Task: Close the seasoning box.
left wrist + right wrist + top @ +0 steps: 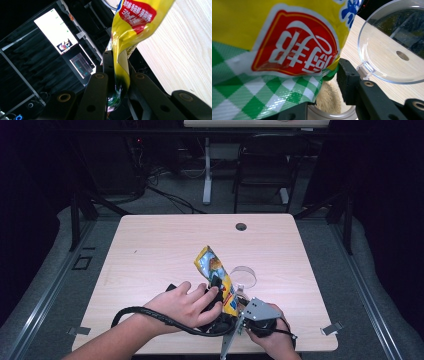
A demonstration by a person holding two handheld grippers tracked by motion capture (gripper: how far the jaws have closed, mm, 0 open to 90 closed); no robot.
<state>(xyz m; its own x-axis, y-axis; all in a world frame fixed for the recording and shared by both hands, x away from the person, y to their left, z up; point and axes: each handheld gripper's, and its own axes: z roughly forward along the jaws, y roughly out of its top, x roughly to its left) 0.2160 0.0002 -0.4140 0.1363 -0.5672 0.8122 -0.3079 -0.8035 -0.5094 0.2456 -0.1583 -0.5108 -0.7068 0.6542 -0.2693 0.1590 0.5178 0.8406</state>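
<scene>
A yellow snack bag (215,269) with a red label and green check is held up over the table's front middle, stretched between both grippers. My left gripper (215,295), under a hand, is shut on one edge of the bag (135,22); in the left gripper view (119,77) the foil is pinched between the jaws. My right gripper (240,304), with its grey plate, sits at the bag's lower end. The bag (274,37) covers one jaw in the right gripper view (325,80) and its green corner is pressed against the other.
A clear round dish (245,276) (392,57) lies on the wooden table (150,250) just behind the bag. A cable hole (241,226) is near the far edge. A chair (265,165) stands beyond. A lit screen (56,31) shows off the table.
</scene>
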